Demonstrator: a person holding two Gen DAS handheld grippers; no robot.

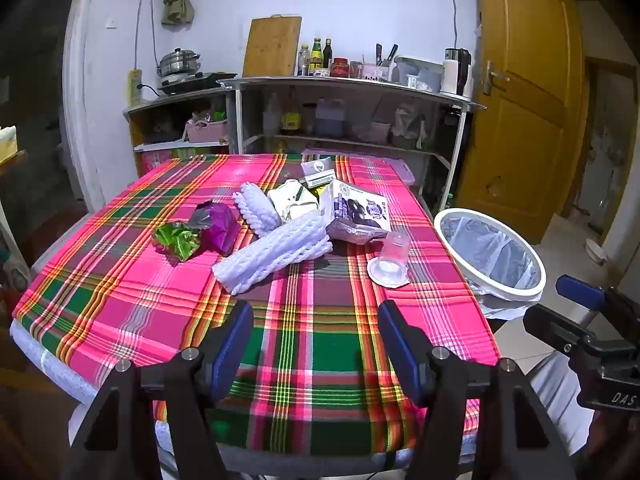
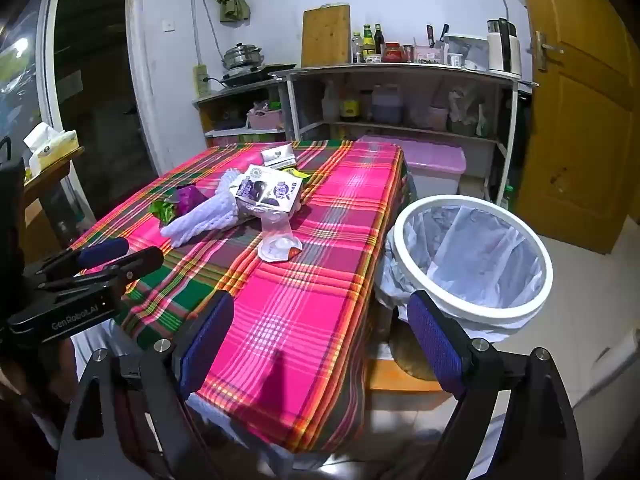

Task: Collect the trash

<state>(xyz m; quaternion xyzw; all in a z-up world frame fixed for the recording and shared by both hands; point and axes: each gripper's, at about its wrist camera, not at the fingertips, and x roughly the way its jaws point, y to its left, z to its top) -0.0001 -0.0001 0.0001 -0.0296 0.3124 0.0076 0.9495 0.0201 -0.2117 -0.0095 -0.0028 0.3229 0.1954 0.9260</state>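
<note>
Trash (image 1: 280,216) heaped mid-table; long foam net (image 1: 272,258) lies diagonally, near end toward camera. Bin (image 1: 490,254) just beside table's right edge; left gripper (image 1: 316,344) & right gripper (image 2: 320,340) both wide, nothing held, bare cloth under them.

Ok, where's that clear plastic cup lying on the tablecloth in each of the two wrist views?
Left wrist view: the clear plastic cup lies right of centre on the plaid tablecloth, just in front of the purple milk carton.
Right wrist view: the cup lies left of centre, again just in front of the carton.
Shared landmark: the white-rimmed trash bin standing beside the table's right edge.
</note>
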